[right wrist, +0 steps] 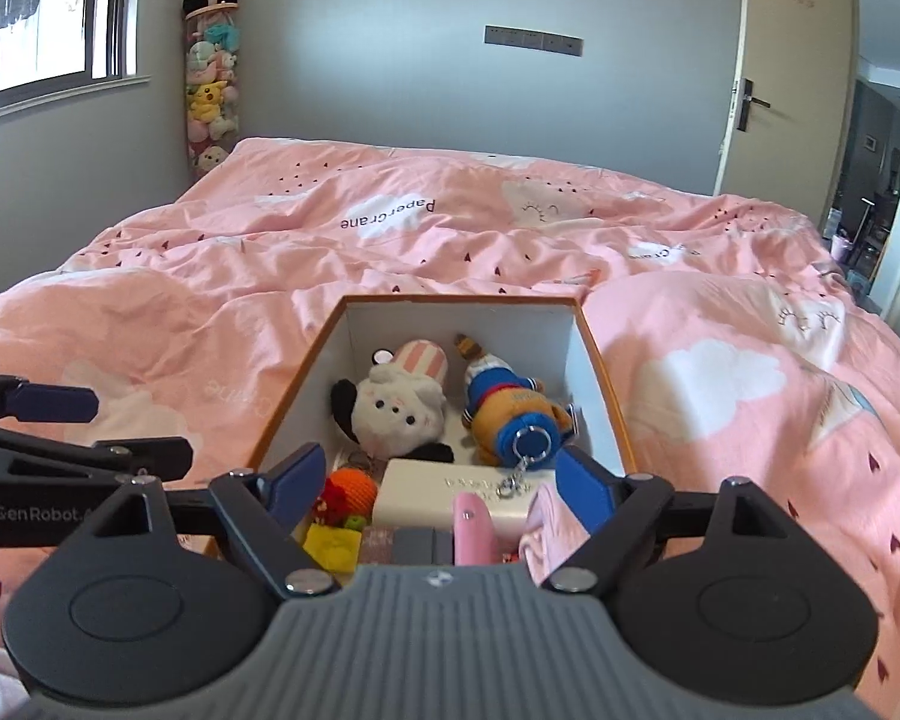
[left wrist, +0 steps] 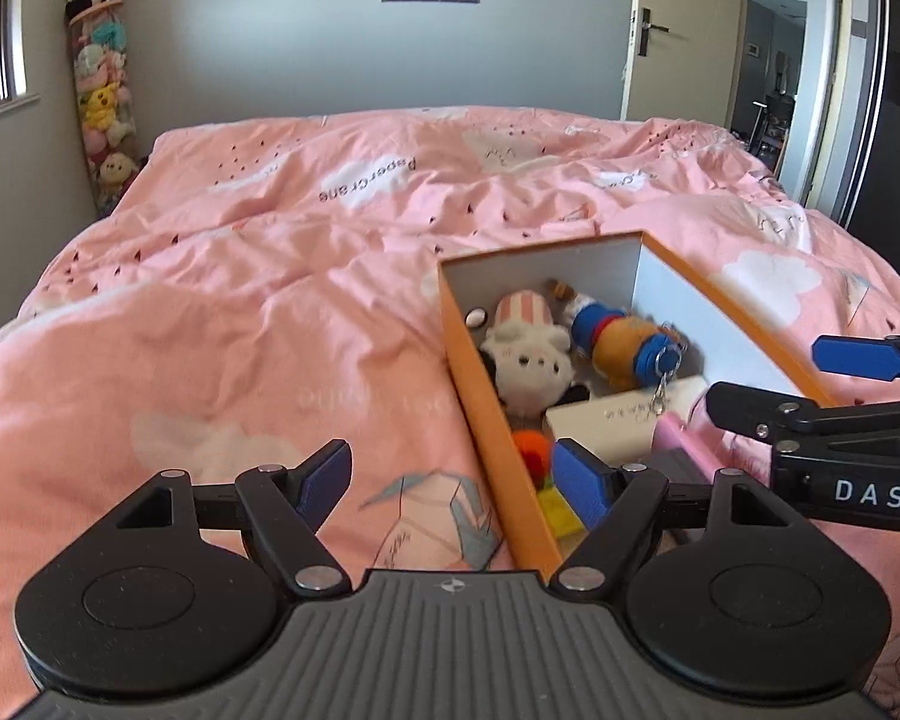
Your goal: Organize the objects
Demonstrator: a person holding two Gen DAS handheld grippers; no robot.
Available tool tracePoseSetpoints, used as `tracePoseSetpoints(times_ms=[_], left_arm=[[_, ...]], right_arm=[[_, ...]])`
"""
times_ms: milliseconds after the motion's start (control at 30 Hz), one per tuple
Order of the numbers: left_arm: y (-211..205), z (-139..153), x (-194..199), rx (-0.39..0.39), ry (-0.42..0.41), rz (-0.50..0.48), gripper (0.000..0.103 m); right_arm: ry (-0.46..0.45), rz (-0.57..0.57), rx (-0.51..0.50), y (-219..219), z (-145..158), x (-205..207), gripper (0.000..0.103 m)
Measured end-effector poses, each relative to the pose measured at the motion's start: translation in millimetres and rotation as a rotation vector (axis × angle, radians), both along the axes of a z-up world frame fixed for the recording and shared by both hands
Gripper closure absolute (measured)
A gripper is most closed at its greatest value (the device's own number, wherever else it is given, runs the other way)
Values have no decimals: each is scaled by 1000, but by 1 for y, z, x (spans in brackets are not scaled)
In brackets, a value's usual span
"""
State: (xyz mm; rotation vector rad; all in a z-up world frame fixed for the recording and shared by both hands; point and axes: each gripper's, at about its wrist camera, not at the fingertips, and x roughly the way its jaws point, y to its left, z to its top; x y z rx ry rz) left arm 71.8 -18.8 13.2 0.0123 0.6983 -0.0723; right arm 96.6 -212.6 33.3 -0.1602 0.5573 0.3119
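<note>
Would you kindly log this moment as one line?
left gripper: open, empty | right gripper: open, empty | orange box: filled | plush toys: inside

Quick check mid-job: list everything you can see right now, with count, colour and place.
box: 1, orange outside, white inside, open on the bed
cow plush: 1, white and black, in box, far end
bear plush: 1, orange and blue, with keychain, beside the cow
white case: 1, in box, nearer
orange ball: 1, in box, left
yellow piece: 1, near corner
pink item: 1, near edge, unclear
quilt: 1, pink
plush column: 1, mixed, corner
door: 1, beige, open
left claw: open, over the box's left wall
right claw: open, over box
</note>
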Motion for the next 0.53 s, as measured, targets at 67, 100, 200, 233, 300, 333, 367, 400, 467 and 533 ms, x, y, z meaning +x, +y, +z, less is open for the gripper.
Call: tracePoseSetpoints(times_ms=[67,100,200,233,300,333,367,400,467,533], left_arm=[[3,-6,-7,-7,12,21,14],[4,-8,-10,-13,18,32,14],[7,-15,-15,-31,34,54,14],[7,-17,-17,-39,38,58,14],[8,-20,-18,-50,48,55,14],[9,-20,-19,-55,49,55,14],[9,-20,-20,-57,48,57,14],[10,-20,-20,-59,46,59,14],[11,-20,-21,-62,46,62,14],[11,-20,-21,-62,48,65,13]], right_arm=[[-2,-7,-24,1,-7,-8,17],[3,-6,-37,1,-11,-11,17],[24,-5,-48,2,-19,-16,17],[33,-3,-49,2,-21,-16,17],[49,-3,-55,3,-25,-17,17],[52,-3,-58,3,-26,-18,17],[55,-1,-61,4,-27,-18,17],[59,0,-63,5,-28,-19,17],[64,0,-61,5,-29,-18,17],[67,-1,-61,5,-30,-19,16]])
